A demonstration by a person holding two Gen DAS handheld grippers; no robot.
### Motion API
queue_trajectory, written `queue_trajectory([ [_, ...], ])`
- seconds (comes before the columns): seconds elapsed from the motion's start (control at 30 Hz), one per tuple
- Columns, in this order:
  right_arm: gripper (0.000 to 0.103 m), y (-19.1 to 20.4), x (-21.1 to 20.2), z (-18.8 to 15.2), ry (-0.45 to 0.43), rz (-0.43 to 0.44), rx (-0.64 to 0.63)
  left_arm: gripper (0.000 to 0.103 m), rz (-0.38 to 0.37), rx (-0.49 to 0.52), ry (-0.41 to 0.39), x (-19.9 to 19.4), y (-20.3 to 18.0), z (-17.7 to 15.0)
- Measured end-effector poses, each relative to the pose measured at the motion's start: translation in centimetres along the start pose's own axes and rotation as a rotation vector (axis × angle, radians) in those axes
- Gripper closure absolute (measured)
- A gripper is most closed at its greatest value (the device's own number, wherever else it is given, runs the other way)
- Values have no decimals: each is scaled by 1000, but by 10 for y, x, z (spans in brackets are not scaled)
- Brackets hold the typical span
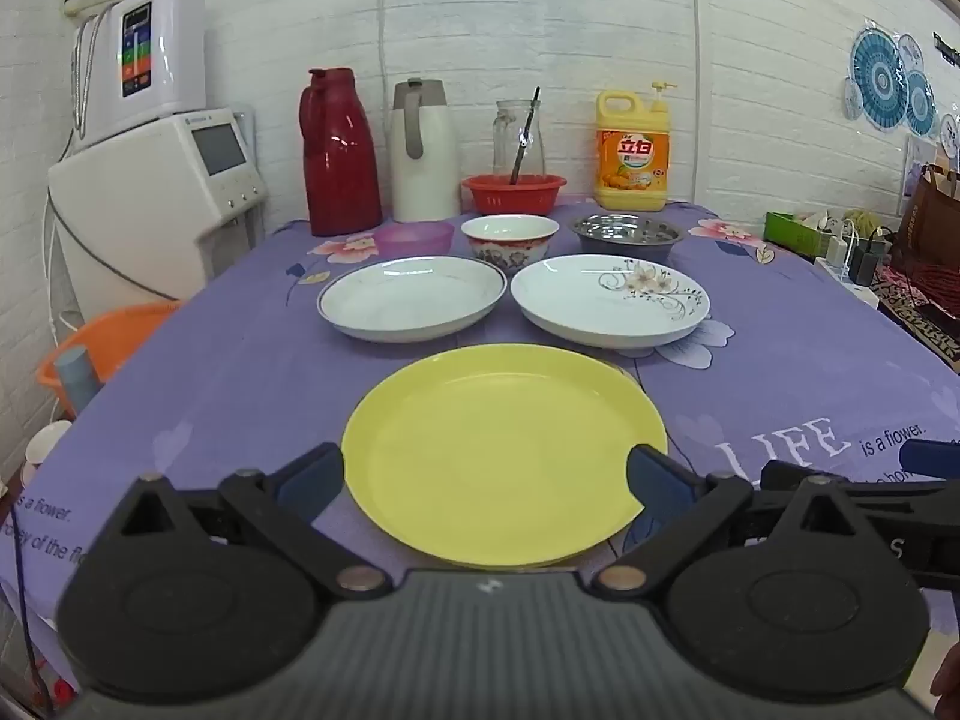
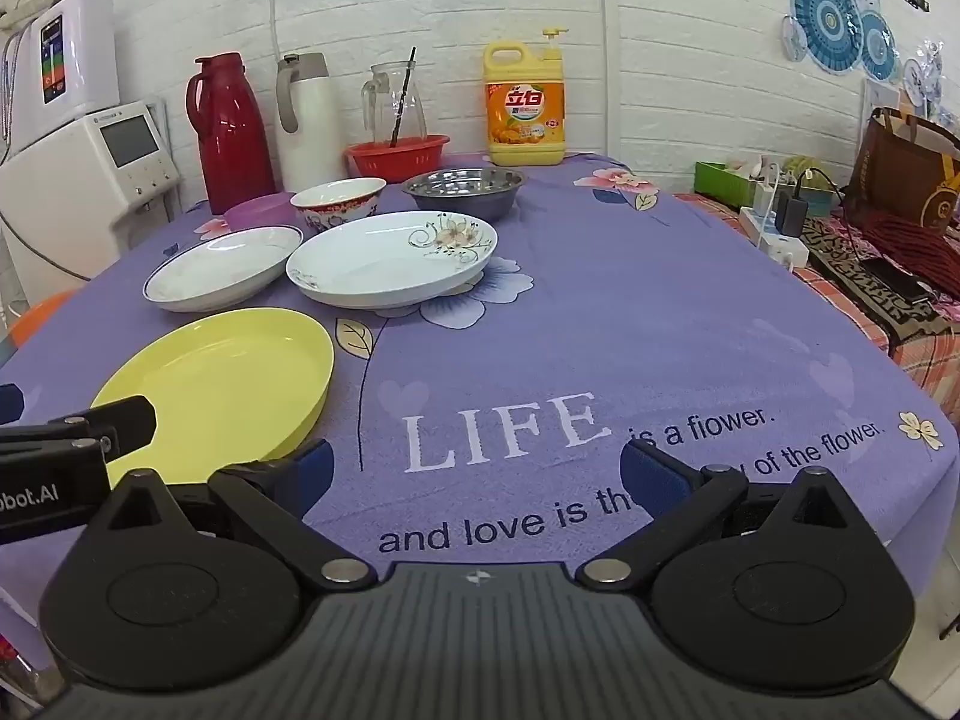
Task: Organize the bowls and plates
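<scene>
Left edge of view: white appliance [image 1: 150, 204] beside the tabletop [image 1: 240, 372], orange basin [image 1: 108, 342] below it on the floor side. Along the back wall, left to right: red flask [image 1: 339, 156], white flask [image 1: 423, 153], glass jug [image 1: 519, 135] behind a red basket [image 1: 513, 192], yellow detergent bottle [image 1: 633, 150].

Bowl row in front of those, left to right: purple bowl [image 1: 414, 237], patterned bowl [image 1: 510, 240], steel bowl [image 1: 627, 234]. All three sat upright and apart from one another.

Next row nearer me: blue-rimmed plate [image 1: 411, 300] on the left, flowered plate [image 1: 609, 300] on the right, rims close together but not touching. Nearest me, the yellow plate [image 1: 504, 450] lay flat and alone on the purple cloth.

My left tongs [image 1: 486, 480] stood fully spread, tilted downward, one finger at each side of the yellow plate's near rim; whether the pads were over it or short of it I could not tell. They gripped nothing.

My right tongs [image 2: 477, 480] were likewise spread wide and empty, over the printed lettering on the cloth, to the right of the yellow plate [image 2: 222, 384]. The left tongs' finger showed at that view's left edge, over the plate's near rim
</scene>
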State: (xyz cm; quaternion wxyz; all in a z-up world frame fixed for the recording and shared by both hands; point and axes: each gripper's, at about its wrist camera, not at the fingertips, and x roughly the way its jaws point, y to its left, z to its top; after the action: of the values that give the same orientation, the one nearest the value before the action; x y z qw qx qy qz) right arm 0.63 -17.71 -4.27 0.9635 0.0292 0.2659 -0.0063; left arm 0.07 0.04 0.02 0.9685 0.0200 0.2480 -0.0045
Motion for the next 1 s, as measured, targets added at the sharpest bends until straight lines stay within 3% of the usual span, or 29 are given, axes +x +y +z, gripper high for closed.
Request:
queue_trajectory([
  [1.0,0,4,0,-2,0,3,-3,5,-5,-4,-9,2,1,-4],
])
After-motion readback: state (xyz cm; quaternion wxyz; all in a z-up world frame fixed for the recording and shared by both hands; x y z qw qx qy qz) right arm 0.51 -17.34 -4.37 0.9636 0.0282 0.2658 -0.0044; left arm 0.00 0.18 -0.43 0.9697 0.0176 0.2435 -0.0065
